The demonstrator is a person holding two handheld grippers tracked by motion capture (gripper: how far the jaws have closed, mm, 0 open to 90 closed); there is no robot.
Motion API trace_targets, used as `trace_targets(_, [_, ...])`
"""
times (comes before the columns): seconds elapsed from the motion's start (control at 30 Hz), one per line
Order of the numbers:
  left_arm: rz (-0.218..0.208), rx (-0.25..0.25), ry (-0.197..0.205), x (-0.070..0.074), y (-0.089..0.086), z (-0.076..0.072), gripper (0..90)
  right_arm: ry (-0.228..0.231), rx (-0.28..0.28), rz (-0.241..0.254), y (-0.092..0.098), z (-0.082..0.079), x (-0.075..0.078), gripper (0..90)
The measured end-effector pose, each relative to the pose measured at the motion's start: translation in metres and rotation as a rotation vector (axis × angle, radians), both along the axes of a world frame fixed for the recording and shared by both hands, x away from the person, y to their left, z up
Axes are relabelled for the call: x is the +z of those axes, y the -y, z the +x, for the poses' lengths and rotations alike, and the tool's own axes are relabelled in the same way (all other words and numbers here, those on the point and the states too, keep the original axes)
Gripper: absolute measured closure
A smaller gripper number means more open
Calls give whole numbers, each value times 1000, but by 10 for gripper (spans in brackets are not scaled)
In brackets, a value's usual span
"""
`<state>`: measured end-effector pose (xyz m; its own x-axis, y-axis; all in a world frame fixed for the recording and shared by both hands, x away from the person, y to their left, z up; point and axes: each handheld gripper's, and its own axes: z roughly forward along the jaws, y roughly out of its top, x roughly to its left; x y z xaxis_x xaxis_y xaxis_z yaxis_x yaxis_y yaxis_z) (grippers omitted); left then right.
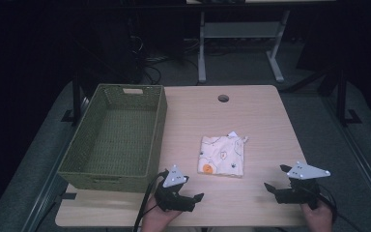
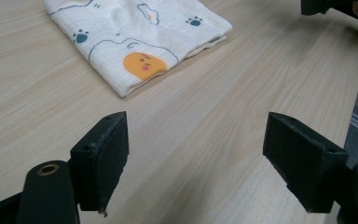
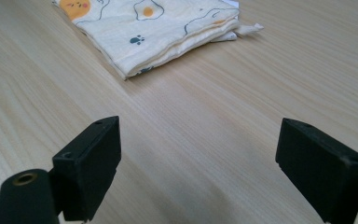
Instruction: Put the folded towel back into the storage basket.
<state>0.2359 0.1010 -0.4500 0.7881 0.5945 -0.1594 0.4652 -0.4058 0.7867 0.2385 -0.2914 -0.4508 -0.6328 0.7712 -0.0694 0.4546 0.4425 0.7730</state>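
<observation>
Green basket (image 1: 113, 137) in high view, folded cloth (image 2: 137, 39) closer in gripper views

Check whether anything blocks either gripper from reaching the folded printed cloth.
Nothing visible does. Bare light wooden table lies between the open left gripper and the folded cream cloth with animal prints, and likewise before the open right gripper.

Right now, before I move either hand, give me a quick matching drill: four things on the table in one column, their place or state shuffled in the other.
Things:
1. folded cloth
2. woven basket
3. left gripper
4. round hole

Place or state:
A. green, at the table's left side
B. near the table's far edge
C. fingers apart, nothing between them
D. flat on the wood, between the two grippers

Pairs: 1-D, 2-A, 3-C, 4-B
</observation>
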Motion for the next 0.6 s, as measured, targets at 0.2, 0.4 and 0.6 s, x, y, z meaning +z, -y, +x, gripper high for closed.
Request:
trace_targets(0.2, [5,-4,-5,-1,0,1,223,1,0,4,1,1,0,135])
trace_targets(0.4, [8,2,10,4,3,3,221,3,0,8,1,1,0,135])
trace_targets(0.6, [26,-22,10,8,6,5,218,1,2,10,0,1,0,135])
